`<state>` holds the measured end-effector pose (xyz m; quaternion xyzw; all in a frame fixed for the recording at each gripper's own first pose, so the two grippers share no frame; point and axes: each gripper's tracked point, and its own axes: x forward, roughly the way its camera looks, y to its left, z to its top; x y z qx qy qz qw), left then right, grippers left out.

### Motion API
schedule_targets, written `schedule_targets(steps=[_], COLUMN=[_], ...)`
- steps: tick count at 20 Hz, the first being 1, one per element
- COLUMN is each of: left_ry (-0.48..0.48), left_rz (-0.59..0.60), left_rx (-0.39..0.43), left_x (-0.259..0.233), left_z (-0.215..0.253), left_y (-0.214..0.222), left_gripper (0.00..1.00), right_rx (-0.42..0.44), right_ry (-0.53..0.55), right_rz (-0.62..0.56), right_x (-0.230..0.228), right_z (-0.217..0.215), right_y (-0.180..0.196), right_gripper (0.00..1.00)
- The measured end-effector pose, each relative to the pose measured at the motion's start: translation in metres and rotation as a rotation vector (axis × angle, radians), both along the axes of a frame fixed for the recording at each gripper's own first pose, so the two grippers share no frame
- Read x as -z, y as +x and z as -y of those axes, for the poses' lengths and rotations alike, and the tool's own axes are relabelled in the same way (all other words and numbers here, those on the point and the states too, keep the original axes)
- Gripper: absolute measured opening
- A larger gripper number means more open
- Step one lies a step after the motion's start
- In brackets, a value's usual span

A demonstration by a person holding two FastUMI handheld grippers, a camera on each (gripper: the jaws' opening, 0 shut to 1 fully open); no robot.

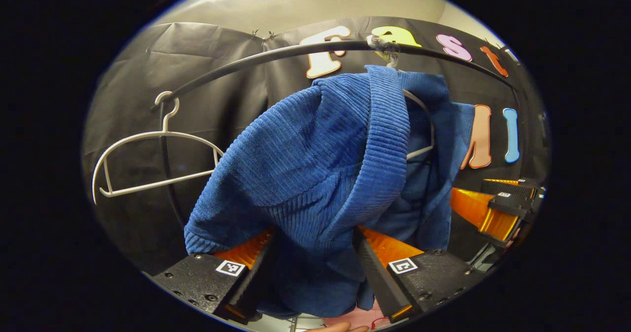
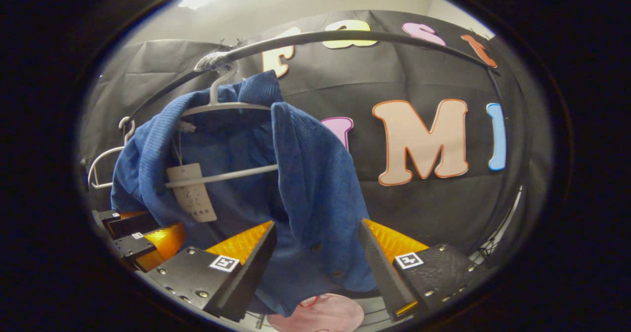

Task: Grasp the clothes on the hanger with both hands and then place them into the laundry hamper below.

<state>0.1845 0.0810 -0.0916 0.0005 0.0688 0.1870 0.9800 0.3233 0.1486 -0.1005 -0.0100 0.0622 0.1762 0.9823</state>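
We see on the left gripper [image 1: 315, 265] and the right gripper [image 2: 315, 263] dark bodies with small screws and square black-and-white markers.

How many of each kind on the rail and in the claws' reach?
Rails: 1, the dark rail
Hangers: 2, the bare white hanger and the hanger under the garment
Garments: 1, the blue corduroy garment
Paper tags: 1, the tag
Claws: 2, the left claw and the right claw
Total: 7
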Motion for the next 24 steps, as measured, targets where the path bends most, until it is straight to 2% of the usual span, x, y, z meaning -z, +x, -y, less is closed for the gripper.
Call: schedule_targets(steps=[4,5,6,9,10,14,18,19,20,24], left_ry=[0.022,0.022,0.024,0.046,0.046,0.016,-0.002,-0.014,-0.043,-0.128], left_rz=[0.003,0.005,0.006,0.011,0.011,0.009,-0.015,-0.022,-0.041,-0.049], left_rx=[-0.04,-0.052,-0.054,-0.055,-0.056,-0.02,0.036,0.066,0.093,0.207], left_x=[-0.004,-0.005,-0.007,-0.008,-0.008,-0.009,-0.009,-0.009,-0.006,-0.014], left_z=[-0.012,-0.014,-0.015,-0.019,-0.019,-0.018,-0.015,-0.012,-0.007,0.001], left_y=[0.001,0.0,0.0,-0.002,-0.003,-0.005,-0.003,-0.005,-0.009,-0.02], left_gripper=[0.81,0.81,0.75,0.7,0.64,0.48,0.3,0.23,0.15,0.01], right_rx=[-0.019,-0.023,-0.031,-0.024,-0.023,-0.056,-0.032,-0.024,-0.058,-0.08], right_ry=[0.022,0.033,0.045,0.05,0.049,0.056,0.018,0.031,0.056,0.072], right_rz=[0.006,0.004,0.005,0.029,0.03,0.005,0.021,0.022,-0.007,-0.027], right_x=[0.001,0.002,0.002,-0.002,-0.002,0.006,0.006,0.004,0.005,-0.003], right_z=[-0.015,-0.018,-0.022,-0.024,-0.025,-0.03,-0.018,-0.017,-0.024,-0.026], right_y=[0.042,0.051,0.058,0.075,0.079,0.087,0.093,0.094,0.092,0.082], right_gripper=[0.99,0.96,0.99,0.99,0.96,1.0,0.38,0.23,0.07,0.05])
